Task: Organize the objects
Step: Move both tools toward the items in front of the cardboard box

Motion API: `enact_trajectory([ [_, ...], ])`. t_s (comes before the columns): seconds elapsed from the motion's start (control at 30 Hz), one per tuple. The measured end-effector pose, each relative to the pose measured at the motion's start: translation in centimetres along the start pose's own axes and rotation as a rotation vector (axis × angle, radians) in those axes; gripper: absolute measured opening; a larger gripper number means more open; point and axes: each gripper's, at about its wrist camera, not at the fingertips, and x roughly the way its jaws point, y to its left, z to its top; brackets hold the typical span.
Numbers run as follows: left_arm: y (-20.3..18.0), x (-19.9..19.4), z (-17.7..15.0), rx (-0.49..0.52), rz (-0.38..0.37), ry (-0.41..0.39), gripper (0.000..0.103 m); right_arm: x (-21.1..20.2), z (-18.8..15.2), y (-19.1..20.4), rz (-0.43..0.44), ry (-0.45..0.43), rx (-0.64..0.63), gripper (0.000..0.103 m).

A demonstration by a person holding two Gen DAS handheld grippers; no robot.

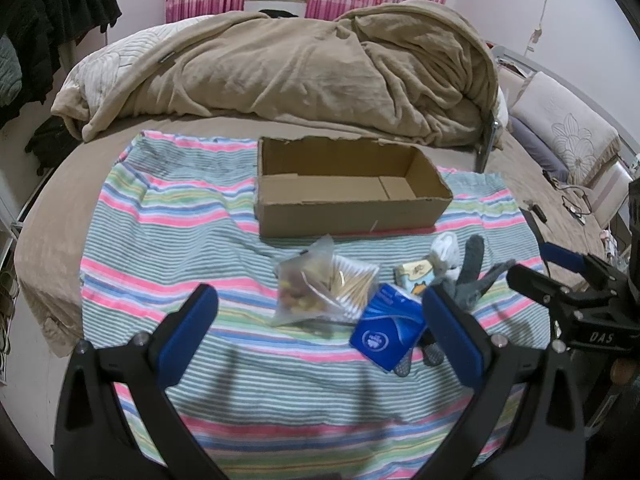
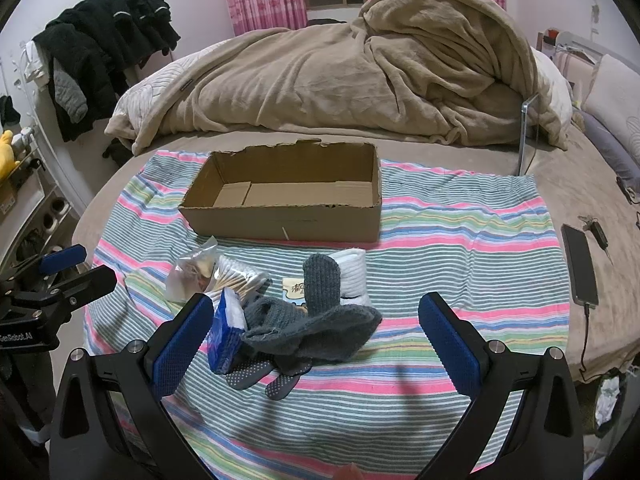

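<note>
An empty cardboard box (image 1: 344,184) (image 2: 288,196) stands open on the striped cloth (image 1: 168,216) (image 2: 460,224). In front of it lies a small pile: a clear bag of snacks (image 1: 304,288) (image 2: 190,274), a pack of cotton swabs (image 1: 354,286) (image 2: 240,276), a blue tissue pack (image 1: 386,330) (image 2: 226,332), a small yellow-blue packet (image 1: 414,276) (image 2: 294,286), grey socks (image 1: 468,276) (image 2: 316,324) and a white sock (image 1: 444,246) (image 2: 352,276). My left gripper (image 1: 320,302) hangs open near the bag and tissues. My right gripper (image 2: 316,312) is open around the grey socks.
A rumpled beige blanket (image 1: 304,72) (image 2: 360,76) fills the bed behind the box. A phone on a cable (image 2: 580,264) lies right of the cloth. Dark clothes (image 2: 104,48) hang at the left. Pillows (image 1: 568,128) sit at the right.
</note>
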Motion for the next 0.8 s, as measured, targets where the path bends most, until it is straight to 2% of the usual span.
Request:
enact_trajectory([
  [0.47, 0.1, 0.4, -0.1, -0.002, -0.001, 0.011, 0.102, 0.4, -0.3, -0.6, 0.006, 0.028, 0.019, 0.103],
  [0.8, 0.5, 3.1, 0.0, -0.001, 0.004, 0.048, 0.102, 1.9, -0.3, -1.8, 0.024, 0.068, 0.045, 0.101],
])
